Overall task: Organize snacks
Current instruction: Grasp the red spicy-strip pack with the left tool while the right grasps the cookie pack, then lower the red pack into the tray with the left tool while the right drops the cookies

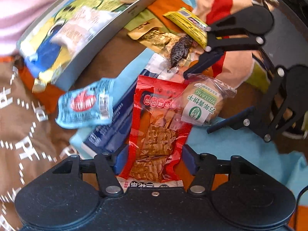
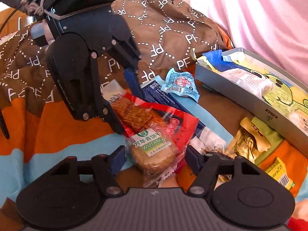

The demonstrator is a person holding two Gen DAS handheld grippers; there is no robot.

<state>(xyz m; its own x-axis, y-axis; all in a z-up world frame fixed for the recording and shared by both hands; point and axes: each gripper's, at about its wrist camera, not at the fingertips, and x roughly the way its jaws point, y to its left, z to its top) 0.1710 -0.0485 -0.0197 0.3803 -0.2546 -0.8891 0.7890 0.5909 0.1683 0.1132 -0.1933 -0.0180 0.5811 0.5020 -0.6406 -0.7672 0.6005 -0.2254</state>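
**Caller:** Left wrist view has your left gripper (image 1: 155,158) straddling the red snack pouch (image 1: 156,127), fingers apart, one either side of its lower end, no pinch yet. The pouch lies flat on the patterned cloth (image 1: 240,146), partly over a dark blue packet (image 1: 109,132).

**Spotter:** And your right gripper (image 2: 154,159) is spread just as wide around the wrapped biscuit (image 2: 154,152), which sits on the far corner of that red pouch. Nothing clamped on either side.

**Caller:** How will they handle, you reckon?

**Spotter:** The red pouch looks light, floppy and glossy, so expect it to slide and droop. Take it across the flat sealed edge nearest you rather than over the lumpy filling. The biscuit looks crumbly inside crinkly clear wrap; squeeze the body gently, or catch the crimped end.

**Caller:** What's in your way?

**Spotter:** Mainly each other. The biscuit rests on the pouch, so lifting the pouch first would likely tip it off. Your two tools are close, nearly nose to nose. A light blue sachet (image 1: 86,104) lies just beside the pouch on the blue packet, and gold packets (image 2: 248,142) and a yellow one (image 2: 279,173) crowd the right.

**Caller:** And the grey tray (image 2: 248,104)?

**Spotter:** Off to one side, already holding several snacks, with a pink sleeve (image 2: 259,13) behind it.
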